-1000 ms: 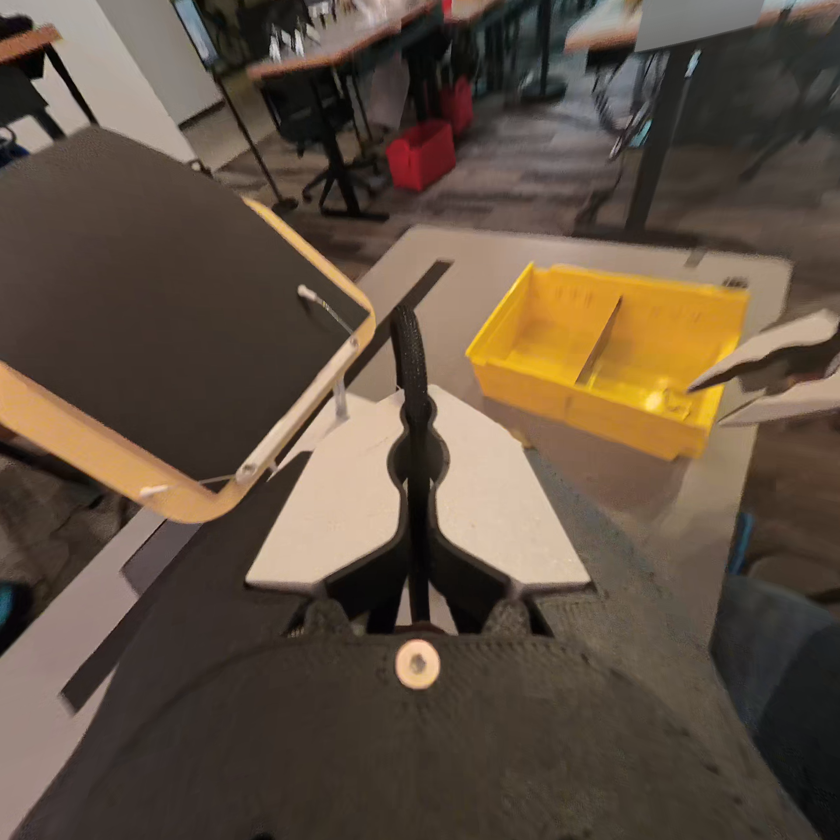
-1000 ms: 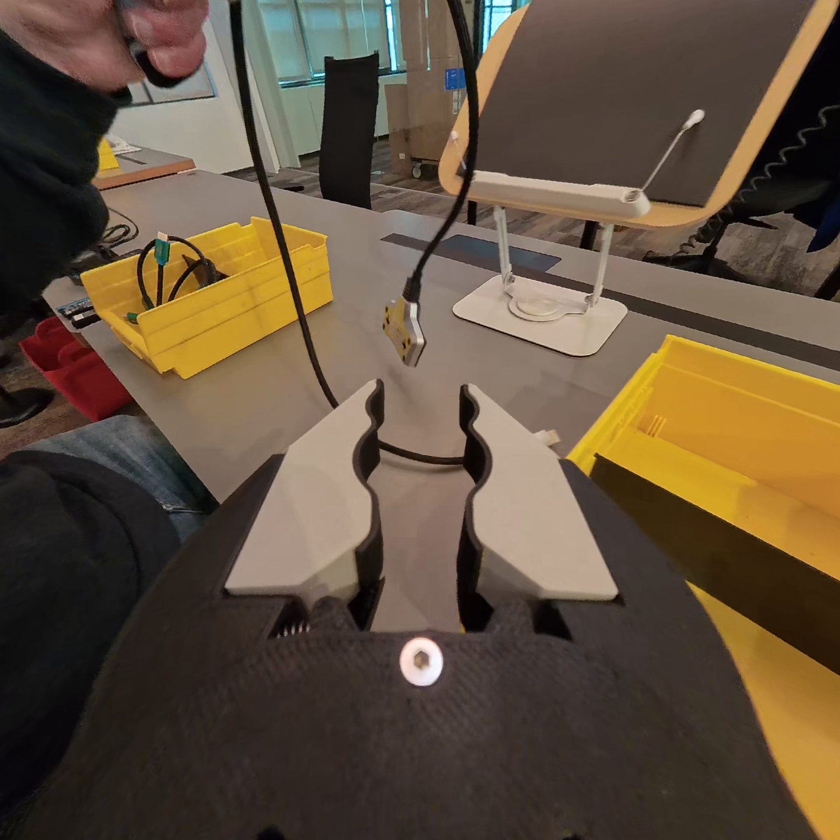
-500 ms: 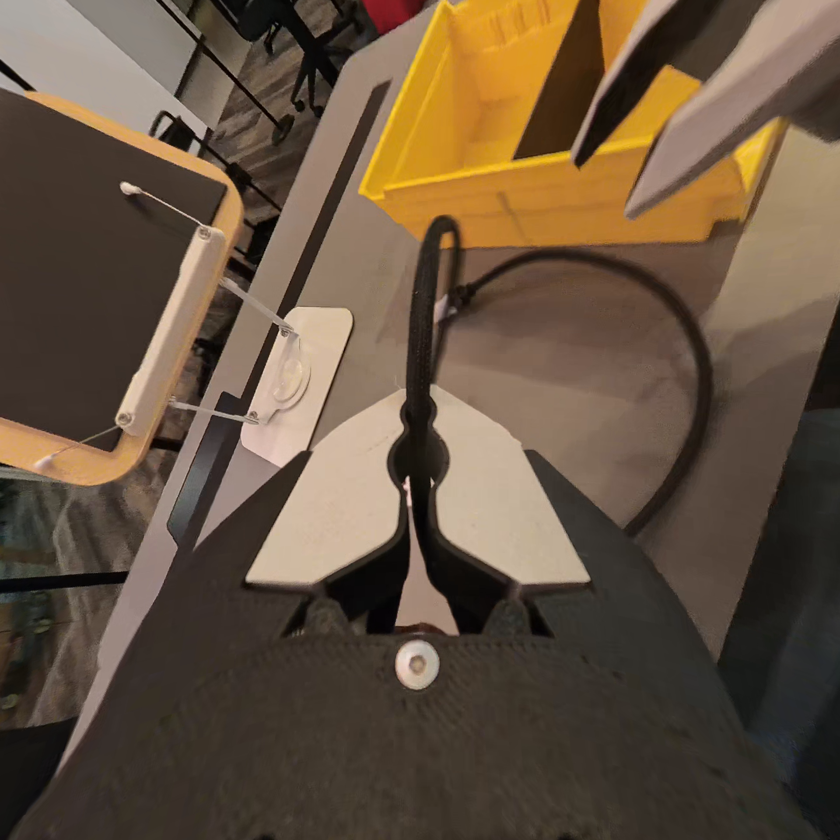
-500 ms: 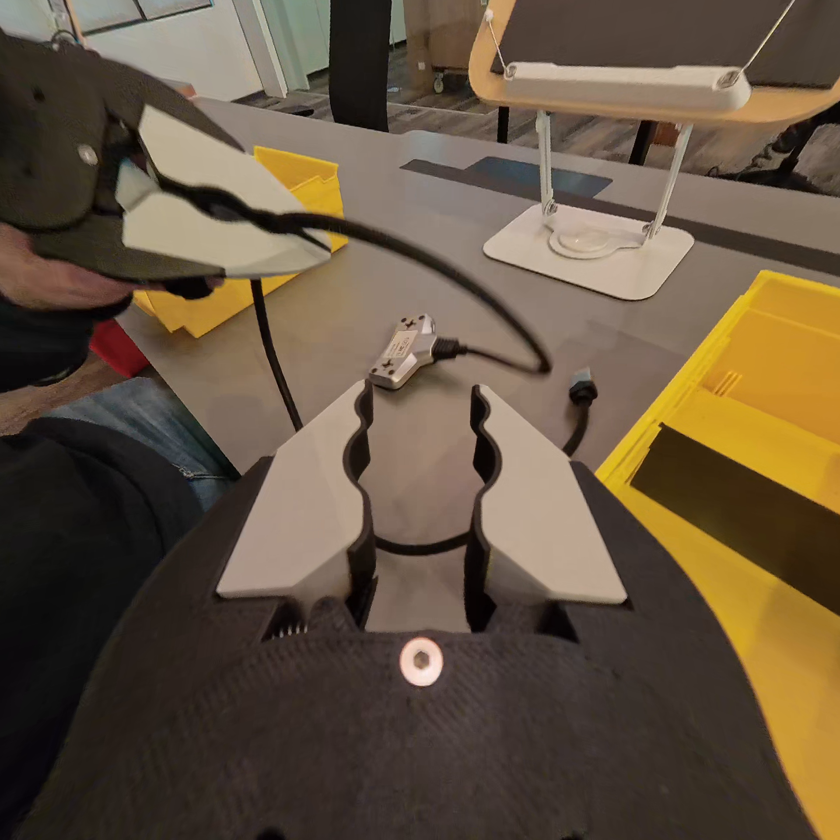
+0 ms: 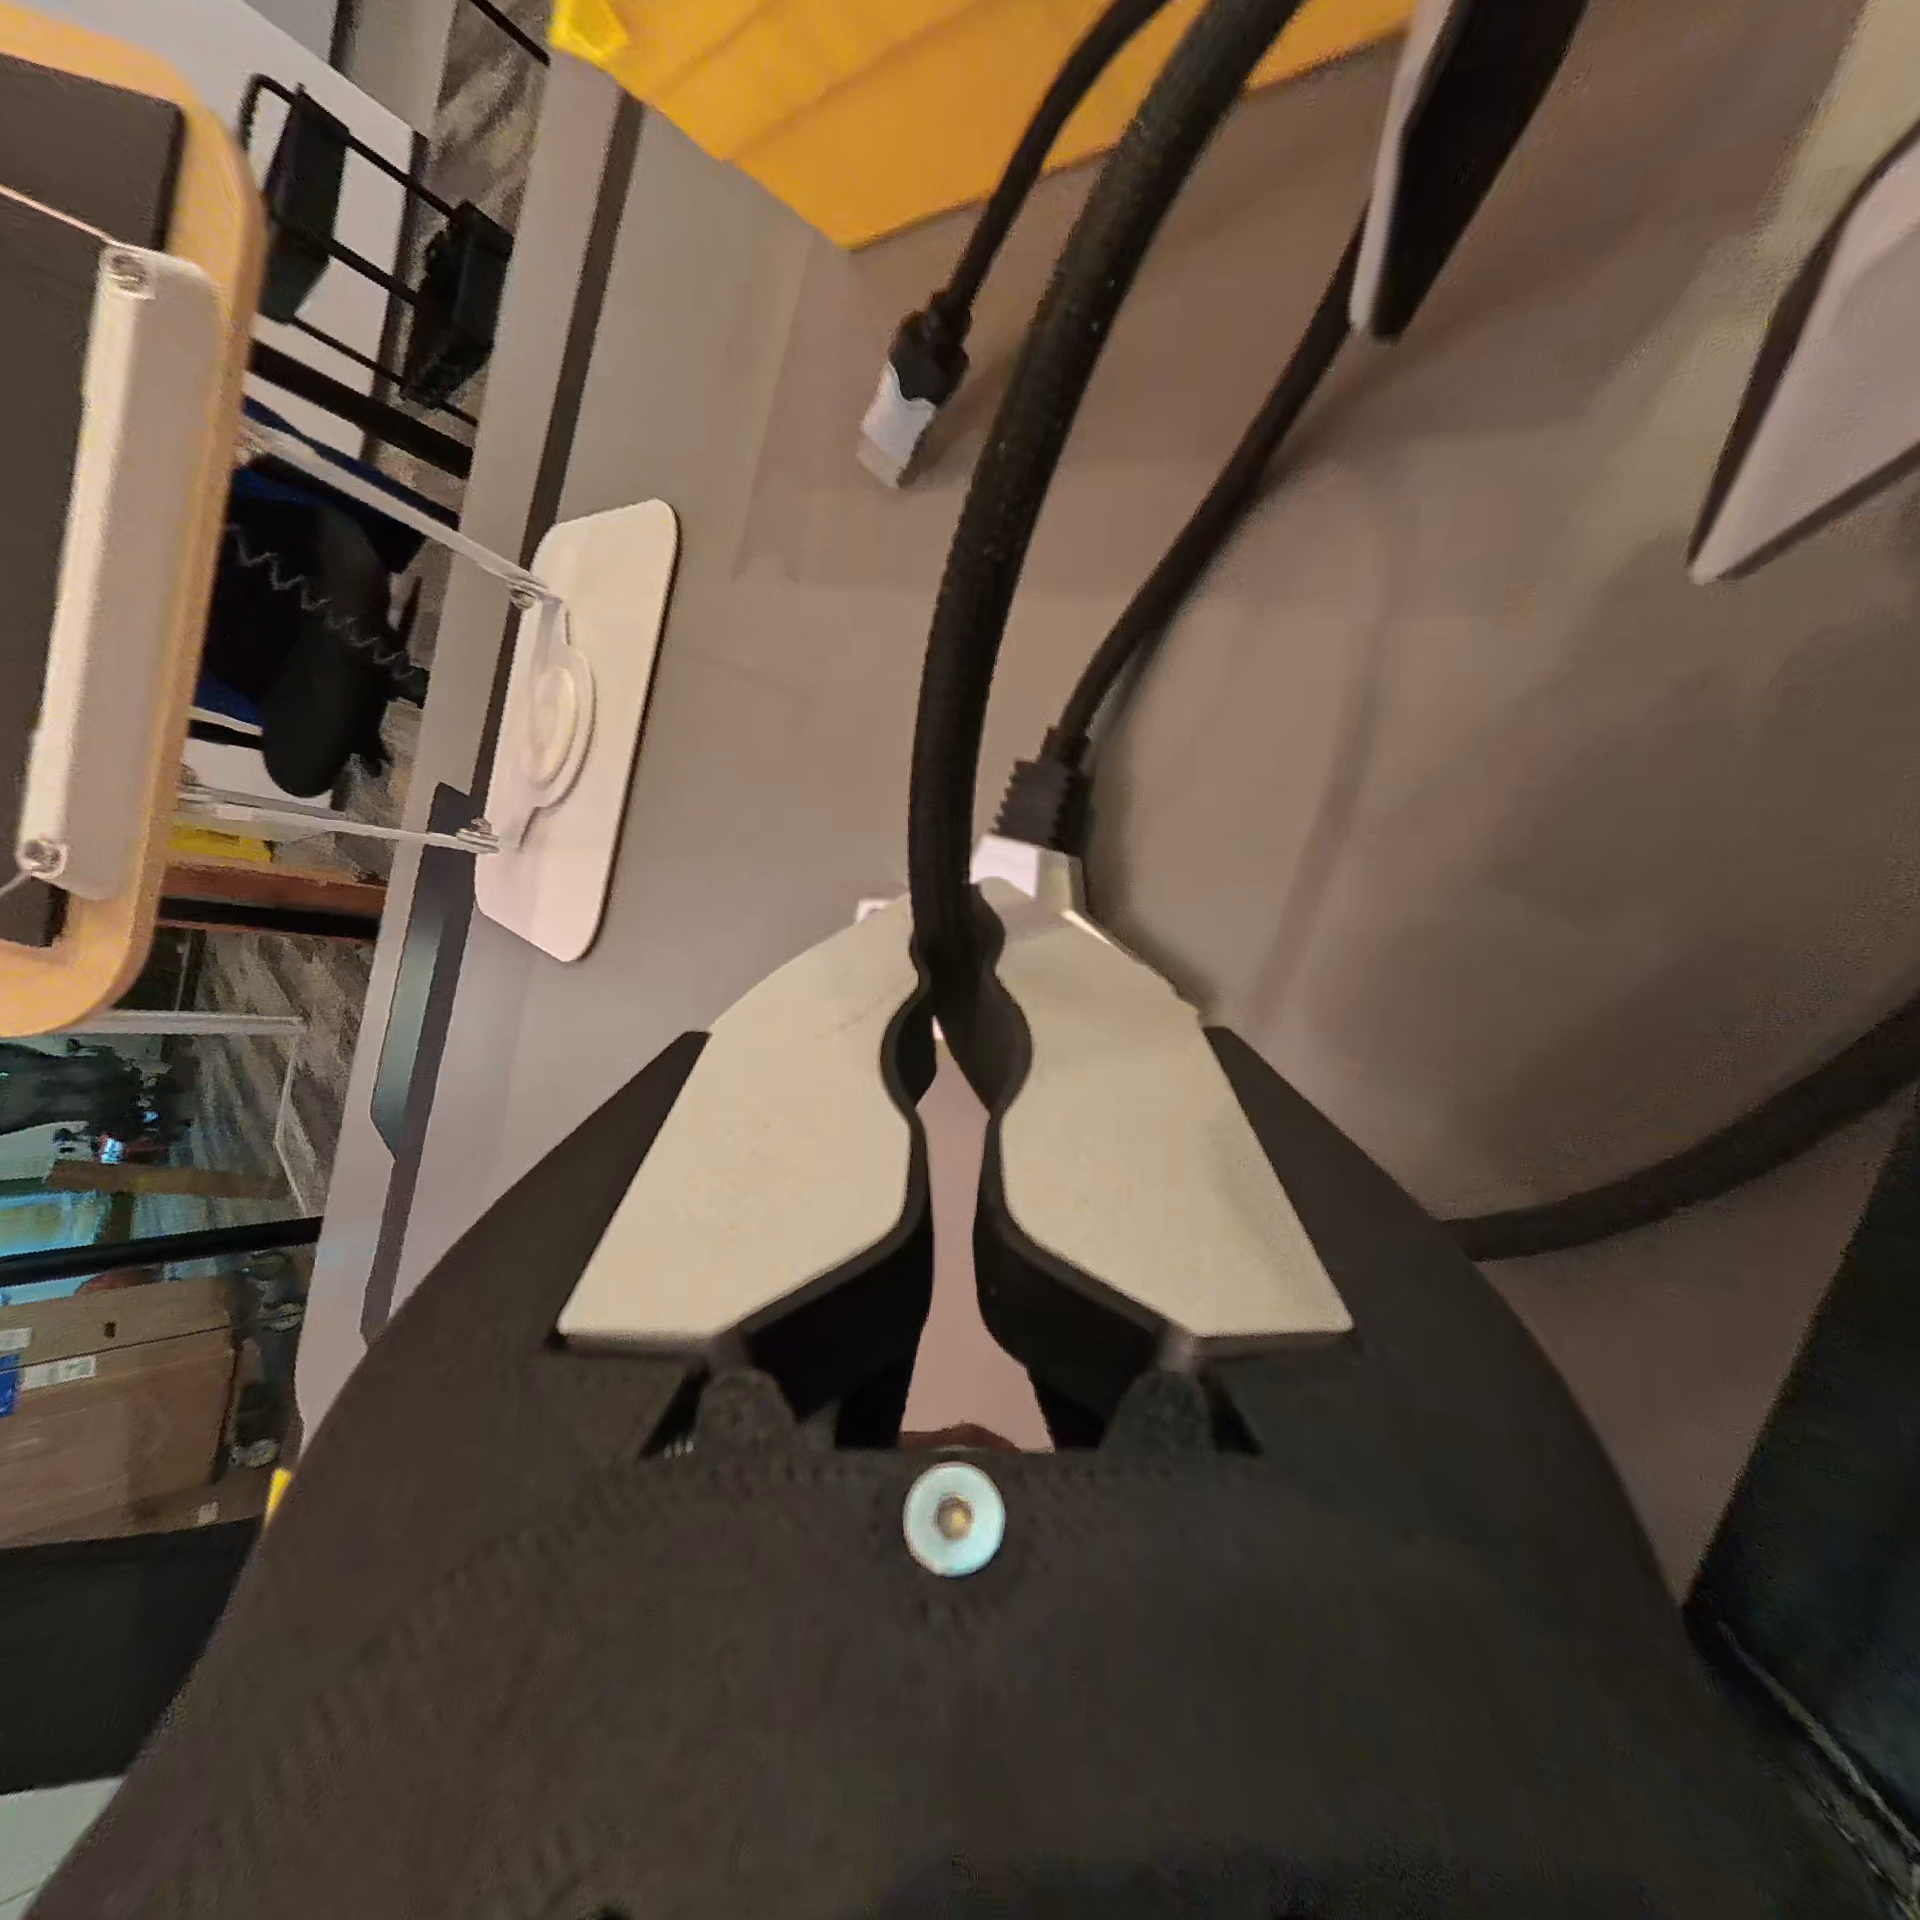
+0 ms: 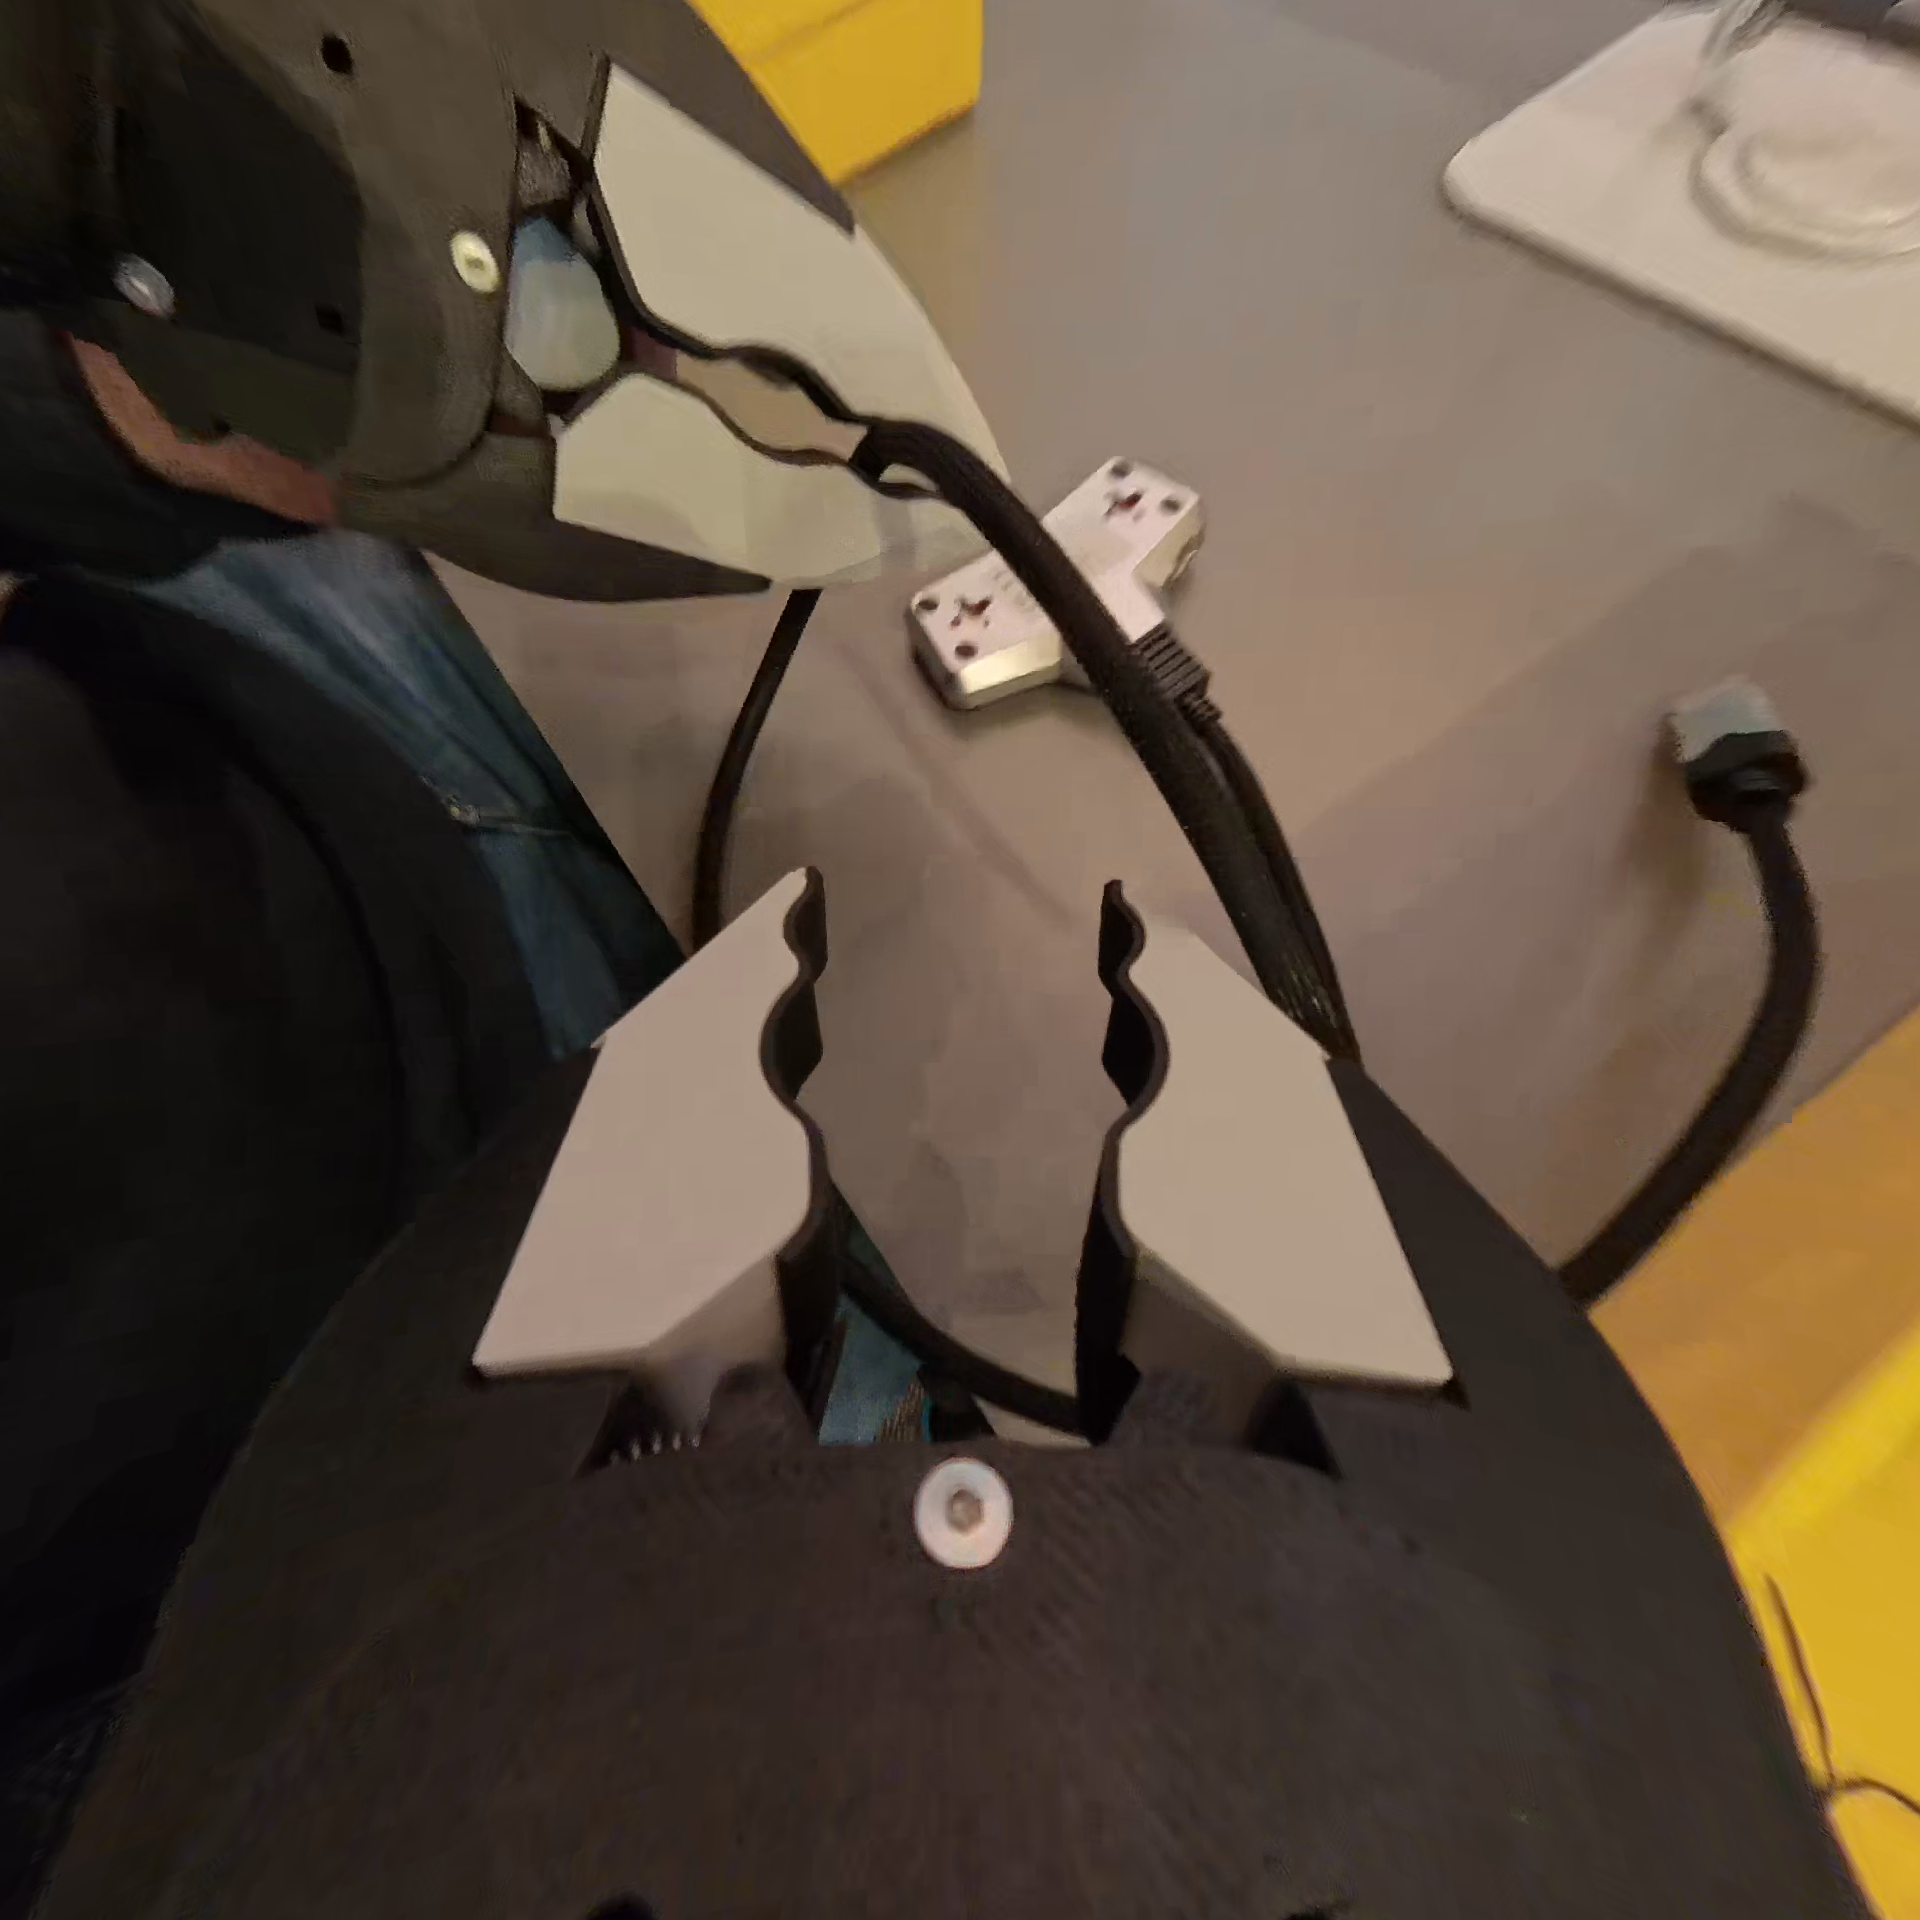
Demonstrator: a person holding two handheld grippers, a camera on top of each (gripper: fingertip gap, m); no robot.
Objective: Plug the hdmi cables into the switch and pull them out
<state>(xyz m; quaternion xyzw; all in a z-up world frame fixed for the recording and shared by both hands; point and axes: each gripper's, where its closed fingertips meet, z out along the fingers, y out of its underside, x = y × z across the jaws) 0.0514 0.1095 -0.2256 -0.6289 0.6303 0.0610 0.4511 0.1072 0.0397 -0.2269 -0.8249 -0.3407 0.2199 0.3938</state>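
My left gripper [image 5: 961,935] is shut on a thick black braided HDMI cable [image 5: 997,540] and holds it just above the grey table. The small silver switch [image 6: 1049,592] lies on the table under that cable; in the left wrist view it [image 5: 1039,883] is mostly hidden behind my fingertips. The cable's loose plug [image 6: 1725,738] lies on the table to the right and also shows in the left wrist view [image 5: 904,416]. My right gripper [image 6: 961,914] is open and empty, low over the table, a short way in front of the switch.
A yellow bin [image 6: 1818,1351] stands at the right, close to my right gripper, and another yellow bin [image 6: 862,83] at the far left. A white stand base [image 6: 1714,156] carries a dark board [image 5: 62,468]. A person's jeans-clad leg [image 6: 468,727] is at the table's edge.
The left gripper came down with the cable; the switch went from hanging in the air to lying on the table. The right gripper moved lower and nearer the switch, still open.
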